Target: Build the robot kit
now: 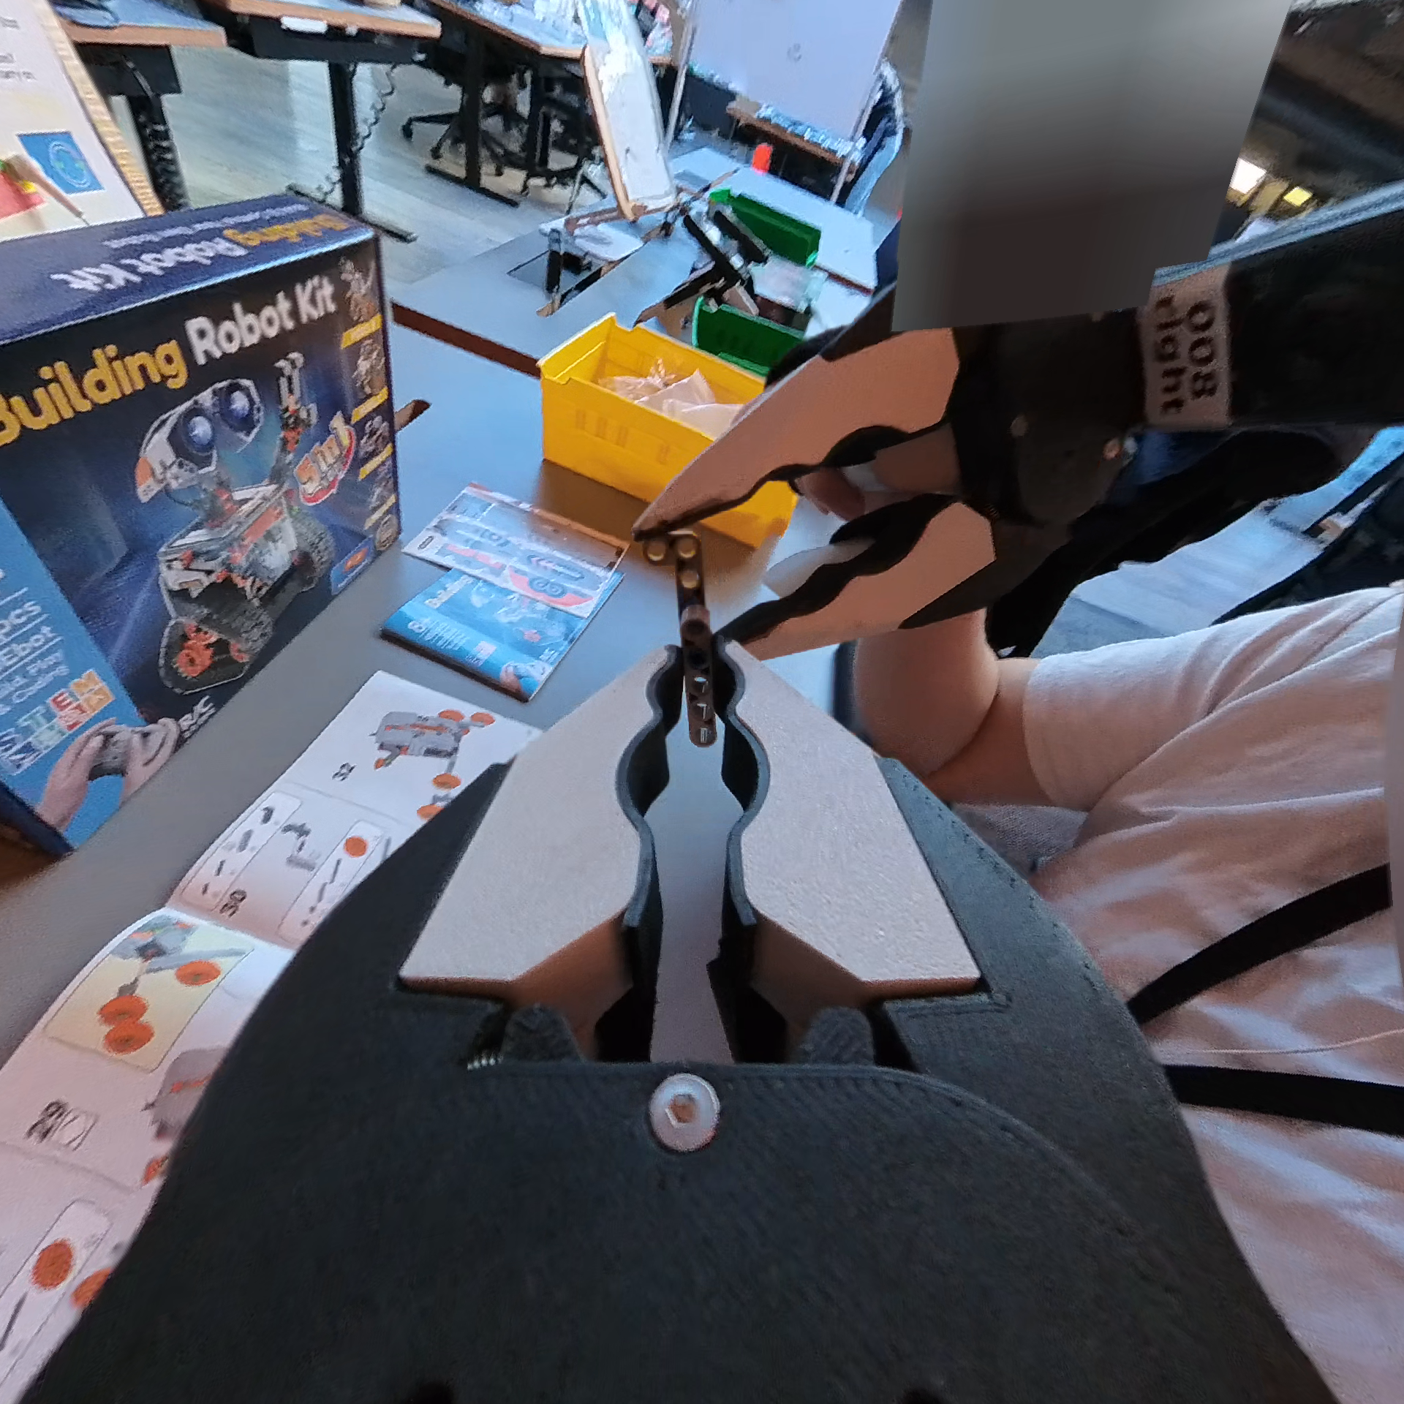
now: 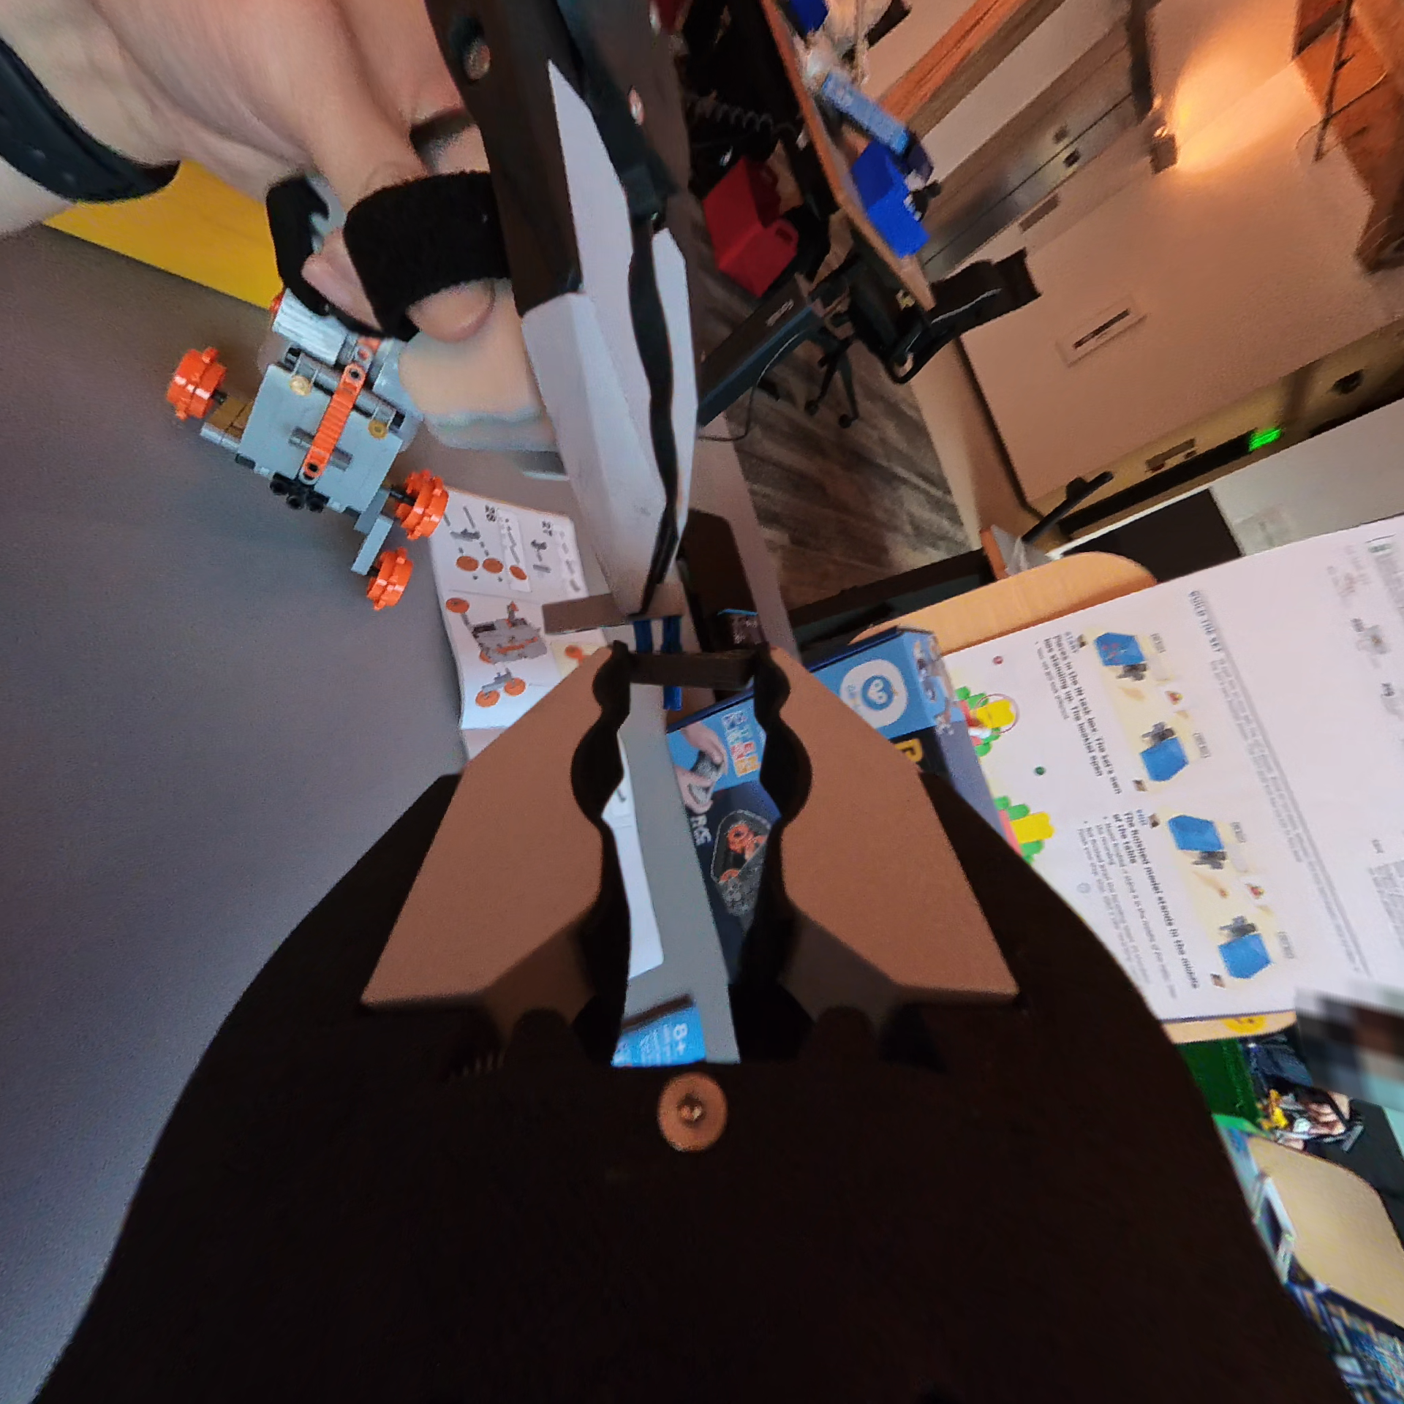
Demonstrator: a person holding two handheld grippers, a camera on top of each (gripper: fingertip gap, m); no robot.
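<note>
So the left gripper (image 1: 697,661) was clamped on a dark perforated beam (image 1: 693,630), held above the grey table (image 1: 471,425). Right gripper (image 2: 687,668) had its jaws narrowed across the same beam's other end. Yellow bin (image 1: 638,425) and kit box (image 1: 190,471) sat behind.

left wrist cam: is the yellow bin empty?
No. The yellow bin on the table holds clear plastic bags, visible above its rim.

The kit box (image 1: 175,486) is cut off left; the booklet (image 1: 251,874) is blurred.
</note>
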